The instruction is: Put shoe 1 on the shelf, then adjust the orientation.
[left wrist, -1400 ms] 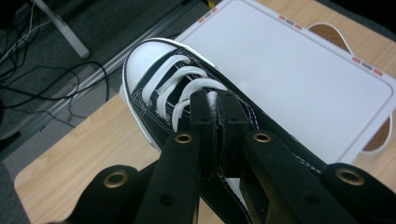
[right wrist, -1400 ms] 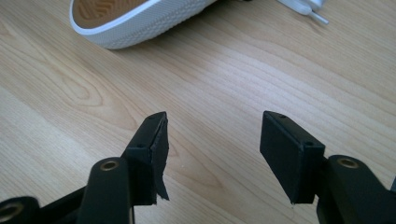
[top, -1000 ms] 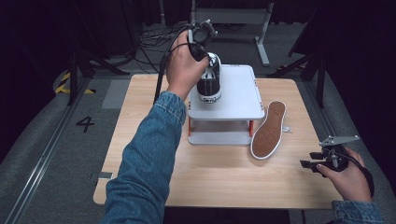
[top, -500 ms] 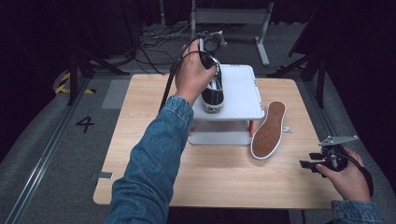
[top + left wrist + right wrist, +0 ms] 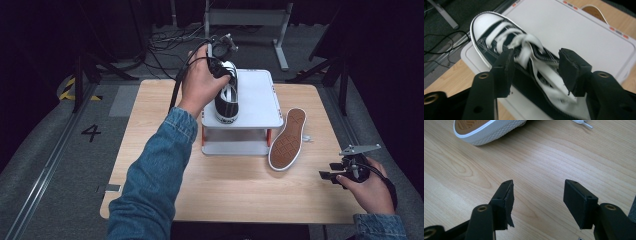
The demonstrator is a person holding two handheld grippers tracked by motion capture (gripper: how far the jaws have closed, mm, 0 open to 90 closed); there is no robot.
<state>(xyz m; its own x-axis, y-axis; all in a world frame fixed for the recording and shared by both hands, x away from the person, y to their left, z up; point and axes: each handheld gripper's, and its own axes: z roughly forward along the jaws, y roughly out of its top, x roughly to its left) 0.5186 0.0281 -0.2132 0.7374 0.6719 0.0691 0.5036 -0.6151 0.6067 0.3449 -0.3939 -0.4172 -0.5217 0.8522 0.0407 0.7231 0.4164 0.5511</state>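
A black high-top sneaker (image 5: 227, 97) with white laces stands on the white raised platform (image 5: 257, 85), toe pointing away from me. My left gripper (image 5: 220, 67) hovers over its ankle opening. In the left gripper view the jaws have just been opening. They stand apart around the blurred laces and tongue of the sneaker (image 5: 499, 42), with the pads off them; this left gripper (image 5: 535, 67) is open. A second sneaker (image 5: 287, 140) leans on its side against the platform, tan sole outward. My right gripper (image 5: 327, 175) is open above bare wood near the table's front right.
The platform (image 5: 579, 27) has a lower shelf on red legs. The second sneaker's toe (image 5: 481, 130) lies ahead and left of my right gripper (image 5: 537, 197), with a white lace tip (image 5: 581, 123) beside it. Cables and stands lie on the dark floor behind the table.
The left hand and the black sneaker have shifted slightly right and nearer on the platform top. The right hand has stayed in place.
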